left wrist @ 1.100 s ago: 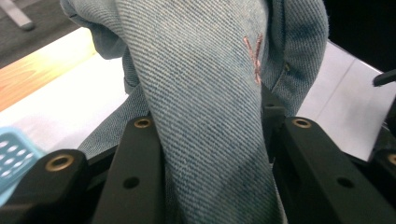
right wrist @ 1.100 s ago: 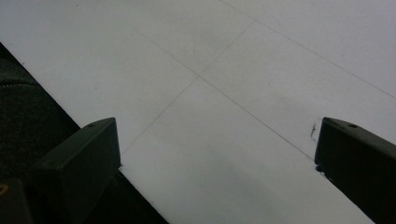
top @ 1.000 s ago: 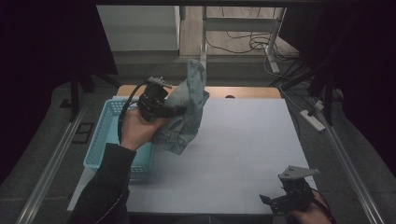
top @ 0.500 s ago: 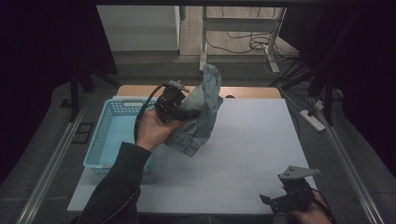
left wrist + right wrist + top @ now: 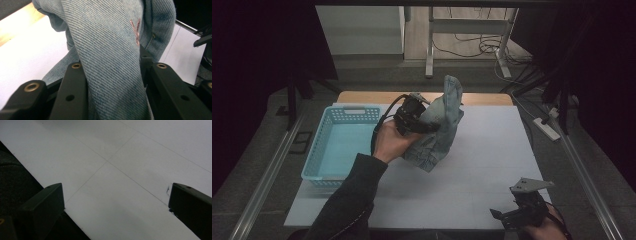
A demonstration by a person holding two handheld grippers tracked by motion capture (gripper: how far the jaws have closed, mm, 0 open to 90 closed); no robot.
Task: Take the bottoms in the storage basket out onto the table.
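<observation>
Left hand-held gripper (image 5: pixel 428 126): held up in the person's left hand, centre of the high view, a little left of the middle; jaws clamped on a fold of the jeans, one black jaw on each side of the cloth in the left gripper view.
Jeans (image 5: pixel 443 124): light blue denim, bunched and lifted above the bench, in the centre of the high view; one end stands up toward the top of the frame, the rest hangs down below the gripper toward the white sheet. Whether the lowest fold touches the sheet I cannot tell. In the left gripper view the denim (image 5: pixel 112 57) runs up between the jaws, with a small pink stitched cross in the upper right of that frame.
Right hand-held gripper (image 5: pixel 512 216): lower right corner of the high view, low over the bench, well apart from the jeans; jaws stand wide apart with bare white sheet between them.
Basket (image 5: pixel 318 160): light blue plastic, left of the high view, on the bench, just left of the left hand.
Bench (image 5: pixel 492 165): covered with a white sheet; a strip of wood shows at the far edge.
</observation>
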